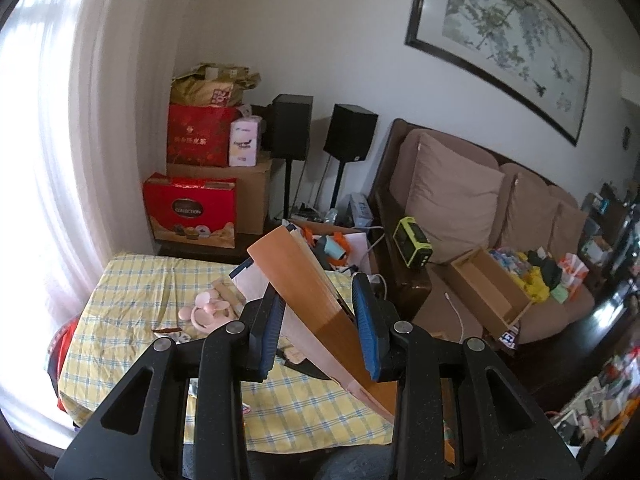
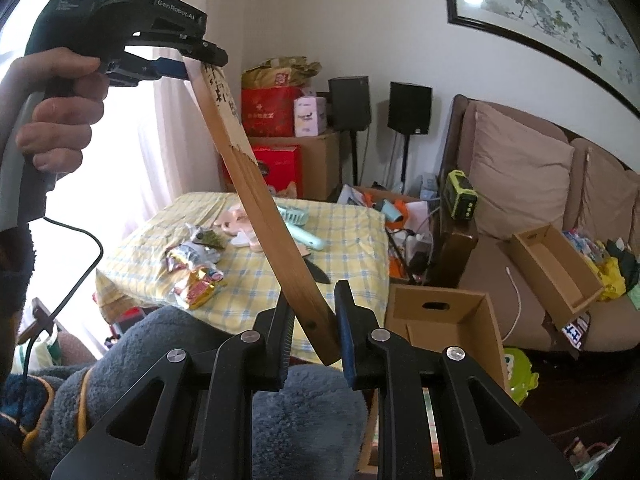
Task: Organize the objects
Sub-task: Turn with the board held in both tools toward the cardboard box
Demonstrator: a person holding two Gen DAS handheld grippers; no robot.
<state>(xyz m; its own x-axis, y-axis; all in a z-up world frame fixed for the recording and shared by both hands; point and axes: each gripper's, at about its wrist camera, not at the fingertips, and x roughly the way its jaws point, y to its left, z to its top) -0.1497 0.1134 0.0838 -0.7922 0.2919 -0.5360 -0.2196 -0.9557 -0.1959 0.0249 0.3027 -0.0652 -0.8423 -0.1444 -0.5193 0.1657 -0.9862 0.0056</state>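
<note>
The folded wooden fan (image 2: 264, 208) hung in the air above the worktop (image 2: 256, 280), spanned between both hands. Its long axis ran on a steep slant: in the right wrist view the pivot end sat low, between the pads of the right hand-held gripper (image 2: 312, 332), and the paper end rose up and away to the left, into the left hand-held gripper (image 2: 200, 62). The right one was nearly closed and pinched the narrow handle end. The left one stood part open but its blue pads pressed on the wider stack of ribs (image 1: 316, 292), as its own view showed (image 1: 320, 320).

So neither hand was nearer; each had one end, and the fan lay straight ahead of both, reaching from one to the other. Any coming move probably turned on that shared axis: both hands would have to travel together, or one would have to let go first.

Beyond the fan, a brown open cardboard box (image 2: 444, 328) stood just right of the right hand-held gripper, beside the worktop, a likely place to put it. Snack packets (image 2: 196, 268) and a mint green handheld fan (image 2: 300, 228) lay on the checked cloth beneath.
</note>
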